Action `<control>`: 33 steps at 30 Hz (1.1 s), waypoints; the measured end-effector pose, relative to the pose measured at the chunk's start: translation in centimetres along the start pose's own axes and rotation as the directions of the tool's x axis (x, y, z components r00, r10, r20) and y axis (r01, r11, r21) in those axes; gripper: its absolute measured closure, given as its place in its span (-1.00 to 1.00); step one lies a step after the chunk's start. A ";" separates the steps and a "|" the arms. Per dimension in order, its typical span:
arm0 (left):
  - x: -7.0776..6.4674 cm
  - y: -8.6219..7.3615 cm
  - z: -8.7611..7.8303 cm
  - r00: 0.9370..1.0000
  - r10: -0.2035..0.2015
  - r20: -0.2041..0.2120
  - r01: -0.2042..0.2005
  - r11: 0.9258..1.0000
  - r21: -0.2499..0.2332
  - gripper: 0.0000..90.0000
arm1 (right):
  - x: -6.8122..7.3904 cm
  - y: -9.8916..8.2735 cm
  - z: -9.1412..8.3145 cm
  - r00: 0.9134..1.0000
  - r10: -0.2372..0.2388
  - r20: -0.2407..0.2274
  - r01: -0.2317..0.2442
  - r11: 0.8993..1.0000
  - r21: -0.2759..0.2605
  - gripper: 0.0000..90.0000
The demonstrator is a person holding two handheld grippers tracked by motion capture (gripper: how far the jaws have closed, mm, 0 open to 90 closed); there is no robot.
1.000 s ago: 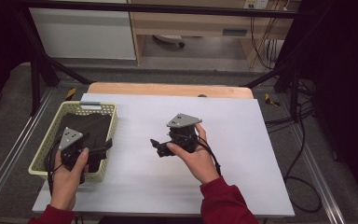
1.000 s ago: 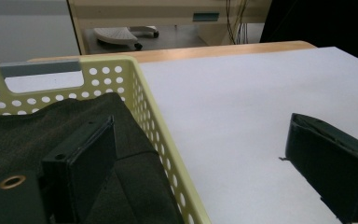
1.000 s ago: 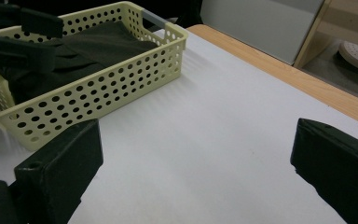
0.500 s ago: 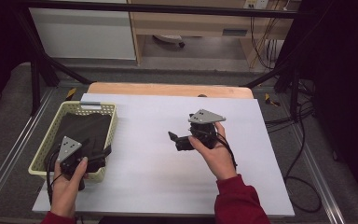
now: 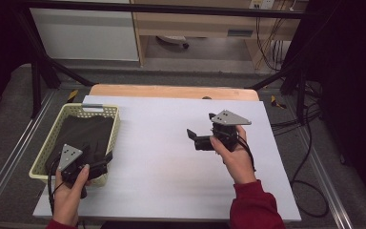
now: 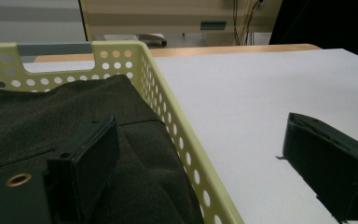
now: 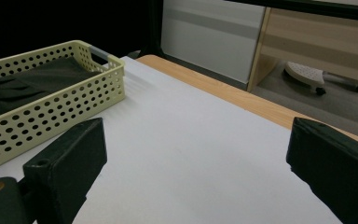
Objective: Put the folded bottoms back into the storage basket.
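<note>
- Your left gripper (image 5: 106, 161) hangs over the near right corner of the yellow basket (image 5: 116, 125), and its jaws stand wide apart: one is above the cloth, the other is outside, above the table (image 5: 162, 157). Nothing is between them.
- Your right gripper (image 5: 193, 138) is held over the middle of the table, well apart from the basket. Its jaws are also apart and empty.
- The dark cloth (image 5: 83, 133) lies inside the basket and covers almost all the bottom. In the left gripper view the cloth (image 6: 51, 116) rises in soft folds near the side wall.
- I judge the cloth is light and limp and not fragile. It will sag and unfold when you lift it.
- Take hold of a raised fold or an edge near the right wall, not the flat middle.
- The cloth has no clear direction. Its long side seems to follow the long side of the basket, from near to far.
</note>
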State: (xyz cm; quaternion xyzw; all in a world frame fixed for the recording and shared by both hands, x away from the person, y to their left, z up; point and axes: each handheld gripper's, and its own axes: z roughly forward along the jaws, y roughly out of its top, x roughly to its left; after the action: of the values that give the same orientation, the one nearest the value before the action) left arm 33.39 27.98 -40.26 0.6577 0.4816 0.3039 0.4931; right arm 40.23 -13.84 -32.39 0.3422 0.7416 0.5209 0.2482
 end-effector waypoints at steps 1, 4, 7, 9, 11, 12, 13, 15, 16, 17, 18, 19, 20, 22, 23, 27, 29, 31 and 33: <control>0.0 0.0 0.0 1.000 0.002 -0.001 -0.002 1.000 0.000 -0.76 | -0.2 0.0 -0.2 1.000 -0.002 0.004 0.002 1.000 -0.001 -0.89; 0.0 -0.1 0.1 1.000 -0.001 0.000 0.001 1.000 0.004 -0.77 | -0.7 0.0 -0.8 1.000 -0.004 0.016 0.003 1.000 0.014 -0.91; 0.1 -0.1 0.1 1.000 -0.002 0.009 0.002 1.000 0.005 -0.77 | -1.4 -0.2 -1.6 1.000 0.002 0.027 -0.002 1.000 0.013 -0.94; 0.1 -0.2 0.1 1.000 -0.002 0.009 0.002 1.000 0.005 -0.78 | -1.8 -0.3 -2.1 0.999 0.006 0.032 -0.007 1.000 0.010 -0.94; 0.1 -0.2 0.1 1.000 -0.003 0.008 0.003 1.000 0.006 -0.78 | -2.2 -0.4 -2.6 0.999 0.006 0.042 -0.006 1.000 0.004 -0.95; 0.1 -0.2 0.1 1.000 -0.002 0.009 0.002 1.000 0.007 -0.78 | -2.5 -0.6 -2.9 0.999 0.004 0.050 -0.004 1.000 -0.001 -0.95; 0.1 -0.2 0.1 1.000 0.000 0.009 0.000 1.000 0.009 -0.78 | -2.7 -0.7 -3.1 0.998 0.000 0.057 0.000 1.000 -0.001 -0.95; 0.1 -0.2 0.1 1.000 0.000 0.009 -0.001 1.000 0.009 -0.80 | -3.1 -0.9 -3.6 0.998 0.006 0.063 -0.006 1.000 -0.001 -0.95; 0.2 -0.3 0.1 1.000 0.002 0.009 -0.002 1.000 0.009 -0.80 | -3.3 -1.0 -3.9 0.998 0.008 0.067 -0.008 1.000 -0.001 -0.95; 0.2 -0.3 0.2 1.000 0.003 0.010 -0.003 1.000 0.010 -0.80 | -3.5 -1.2 -4.1 0.997 0.013 0.072 -0.012 1.000 -0.003 -0.95; 0.2 -0.3 0.2 1.000 0.005 0.009 -0.005 1.000 0.013 -0.80 | -3.7 -1.3 -4.4 0.997 0.018 0.075 -0.018 1.000 -0.006 -0.95; 0.1 -0.3 0.2 1.000 0.005 0.009 -0.005 1.000 0.013 -0.80 | -3.9 -1.5 -4.7 0.997 0.026 0.079 -0.025 1.000 -0.009 -0.95; 0.1 -0.3 0.2 1.000 0.005 0.009 -0.005 1.000 0.012 -0.80 | -4.0 -1.6 -4.9 0.996 0.031 0.081 -0.030 1.000 -0.010 -0.95; 0.1 -0.3 0.2 1.000 0.005 0.007 -0.005 1.000 0.013 -0.80 | -4.3 -2.0 -5.4 0.996 0.037 0.087 -0.037 0.999 -0.006 -0.95; 0.1 -0.3 0.2 1.000 0.006 0.006 -0.006 1.000 0.014 -0.80 | -4.5 -2.2 -5.6 0.995 0.037 0.089 -0.037 0.999 -0.004 -0.96; 0.0 -0.4 0.2 1.000 0.007 0.007 -0.007 1.000 0.014 -0.80 | -4.9 -3.0 -6.2 0.994 0.041 0.102 -0.042 0.999 0.008 -0.96; 0.0 -0.4 0.2 1.000 0.004 0.009 -0.004 1.000 0.012 -0.80 | -5.1 -3.4 -6.5 0.993 0.044 0.109 -0.045 0.999 0.013 -0.96; 0.0 -0.4 0.2 1.000 0.002 0.010 -0.002 1.000 0.012 -0.80 | -5.2 -3.7 -6.7 0.993 0.042 0.111 -0.044 0.999 0.015 -0.96; 0.1 -0.4 0.2 1.000 0.002 0.010 -0.002 1.000 0.012 -0.80 | -5.3 -3.9 -7.0 0.992 0.047 0.113 -0.049 0.999 0.016 -0.95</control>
State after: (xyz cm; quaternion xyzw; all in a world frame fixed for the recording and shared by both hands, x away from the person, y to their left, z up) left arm 33.50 27.99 -40.69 0.6626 0.4803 0.2983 0.4912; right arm 37.65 -22.99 -33.63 0.3911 0.7227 0.4998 0.2737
